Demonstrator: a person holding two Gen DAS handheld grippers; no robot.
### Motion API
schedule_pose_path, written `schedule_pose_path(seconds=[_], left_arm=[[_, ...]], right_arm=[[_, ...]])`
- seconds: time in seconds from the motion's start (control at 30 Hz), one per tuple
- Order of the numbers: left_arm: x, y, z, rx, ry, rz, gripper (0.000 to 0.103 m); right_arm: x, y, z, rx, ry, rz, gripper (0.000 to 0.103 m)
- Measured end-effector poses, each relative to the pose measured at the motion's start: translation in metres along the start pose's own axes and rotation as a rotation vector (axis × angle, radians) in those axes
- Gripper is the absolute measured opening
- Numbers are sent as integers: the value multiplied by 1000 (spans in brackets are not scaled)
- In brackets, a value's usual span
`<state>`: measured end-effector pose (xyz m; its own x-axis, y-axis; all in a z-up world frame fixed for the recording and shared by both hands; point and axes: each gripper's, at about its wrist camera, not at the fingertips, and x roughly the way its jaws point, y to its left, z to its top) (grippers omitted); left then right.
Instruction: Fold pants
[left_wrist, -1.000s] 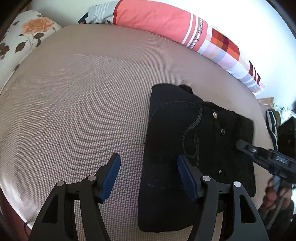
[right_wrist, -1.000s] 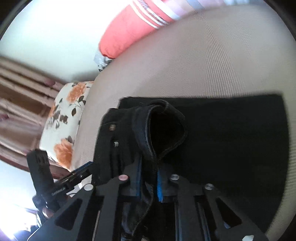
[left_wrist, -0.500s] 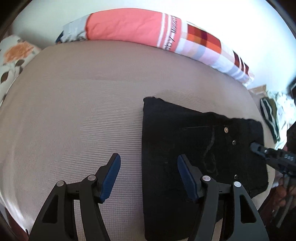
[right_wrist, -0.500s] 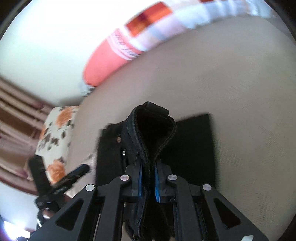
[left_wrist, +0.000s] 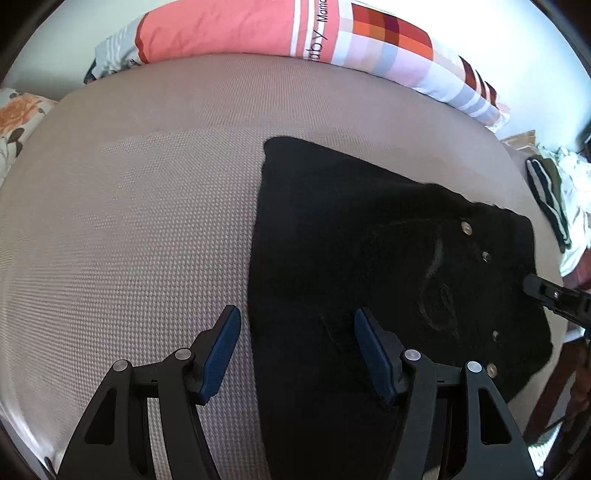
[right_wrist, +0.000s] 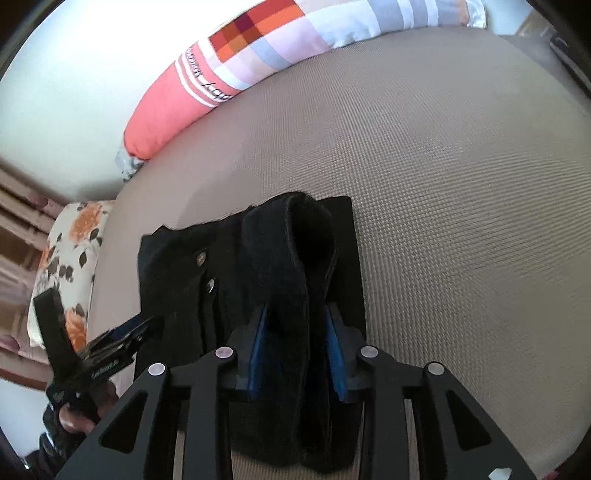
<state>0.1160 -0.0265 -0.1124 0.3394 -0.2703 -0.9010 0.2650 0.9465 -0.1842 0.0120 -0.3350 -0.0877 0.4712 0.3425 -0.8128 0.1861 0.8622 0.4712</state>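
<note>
Beige woven bedding is filling both views, with a long bolster pillow in coral and checked patches lying along its far edge against a pale wall, and a flower-print cushion sitting at one corner. Black pants are lying folded on the bedding, their metal rivets facing up near the waistband end. My left gripper is hovering low over the near edge of the pants with its blue-padded fingers spread wide, one finger standing over bare bedding and the other over the dark cloth; it is gripping nothing. My right gripper is standing with its blue pads partly parted, a raised fold of the pants sitting between them; whether the pads are pressing that fold I cannot tell. In the left wrist view my right gripper's tip is showing at the waistband end of the pants. A heap of other clothes is lying beyond the bedding's far right edge.
</note>
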Motion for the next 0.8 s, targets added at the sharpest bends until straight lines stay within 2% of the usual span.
schedule_pose_path(seconds=[0.13,0.3,0.47,0.8], left_arm=[[-6,-8,-12,31,3,-5,65],[-14,-16,-24,63,-14,14,65],[-20,-17,-30,61,-18,18,65],[-27,-23,-44,102,-20,47,65]], right_arm=[[-21,10,-15,-29,13,7,29],[-26,15,-35,-39,59,3,24],[-30,18,-49,-58,37,-33,11],[-39,27,-62,-85,32,-65,10]])
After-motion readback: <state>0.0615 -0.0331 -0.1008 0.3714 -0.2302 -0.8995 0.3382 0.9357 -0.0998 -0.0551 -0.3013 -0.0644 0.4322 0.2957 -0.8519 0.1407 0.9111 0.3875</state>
